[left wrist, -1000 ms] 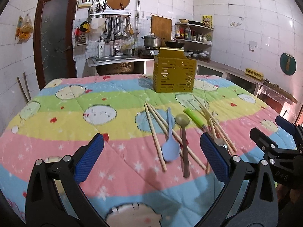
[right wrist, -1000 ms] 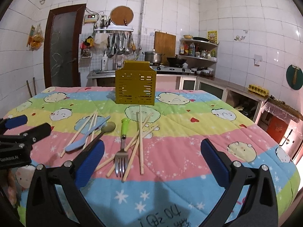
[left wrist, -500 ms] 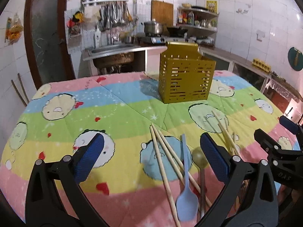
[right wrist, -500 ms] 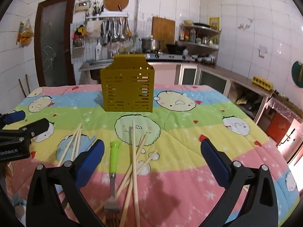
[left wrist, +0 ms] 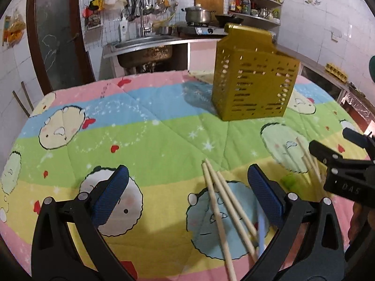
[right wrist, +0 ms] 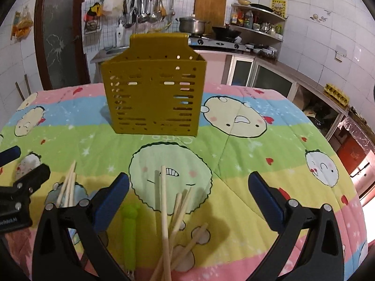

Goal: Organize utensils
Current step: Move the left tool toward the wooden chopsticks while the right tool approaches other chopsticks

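A yellow slotted utensil holder stands upright on the striped cartoon quilt; it also shows in the right wrist view. My left gripper is open and empty, low over a bunch of wooden chopsticks and a pale blue spoon handle. My right gripper is open and empty, low over more chopsticks and a green-handled fork. The right gripper shows at the right edge of the left wrist view.
Behind the table are a steel sink, hanging ladles, a stove with a pot and shelves. A dark door stands at left. Low cabinets run along the right wall.
Both grippers have moved forward and down toward the holder and the utensils. The spoons and fork head have slid under the lower frame edge. Jaws stay open.
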The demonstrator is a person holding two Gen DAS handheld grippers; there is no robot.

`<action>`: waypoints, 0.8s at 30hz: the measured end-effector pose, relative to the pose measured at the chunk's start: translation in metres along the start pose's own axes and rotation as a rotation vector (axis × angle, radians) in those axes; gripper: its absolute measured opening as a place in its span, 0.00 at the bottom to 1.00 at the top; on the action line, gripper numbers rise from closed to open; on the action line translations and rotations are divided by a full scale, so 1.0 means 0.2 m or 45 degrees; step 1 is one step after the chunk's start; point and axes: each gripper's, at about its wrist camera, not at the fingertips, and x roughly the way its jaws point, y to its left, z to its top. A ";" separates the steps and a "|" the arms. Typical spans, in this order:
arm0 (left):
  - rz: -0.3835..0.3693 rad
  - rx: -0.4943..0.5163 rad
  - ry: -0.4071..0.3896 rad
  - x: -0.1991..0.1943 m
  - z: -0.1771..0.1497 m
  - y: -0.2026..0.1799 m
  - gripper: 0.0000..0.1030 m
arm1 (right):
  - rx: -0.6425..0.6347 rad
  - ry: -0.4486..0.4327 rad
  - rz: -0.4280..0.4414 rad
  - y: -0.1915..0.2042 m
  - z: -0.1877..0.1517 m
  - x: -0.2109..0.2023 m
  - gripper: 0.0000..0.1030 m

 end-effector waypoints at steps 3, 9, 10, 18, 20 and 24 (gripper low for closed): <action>-0.016 -0.003 0.032 0.04 -0.02 0.01 0.89 | -0.001 0.007 0.003 0.00 -0.04 0.03 0.96; -0.013 0.002 0.072 0.08 -0.06 0.03 0.79 | -0.017 0.018 -0.003 0.01 -0.07 0.08 0.93; -0.019 0.002 0.082 0.09 -0.06 0.04 0.77 | -0.013 0.015 -0.005 0.00 -0.07 0.08 0.92; -0.061 0.004 0.140 0.13 -0.09 0.03 0.65 | 0.004 0.039 0.042 -0.01 -0.07 0.11 0.68; -0.072 0.004 0.160 0.14 -0.10 0.02 0.60 | 0.002 0.053 0.053 -0.01 -0.07 0.12 0.60; -0.081 0.001 0.179 0.15 -0.11 0.01 0.54 | 0.007 0.071 0.069 -0.01 -0.08 0.14 0.50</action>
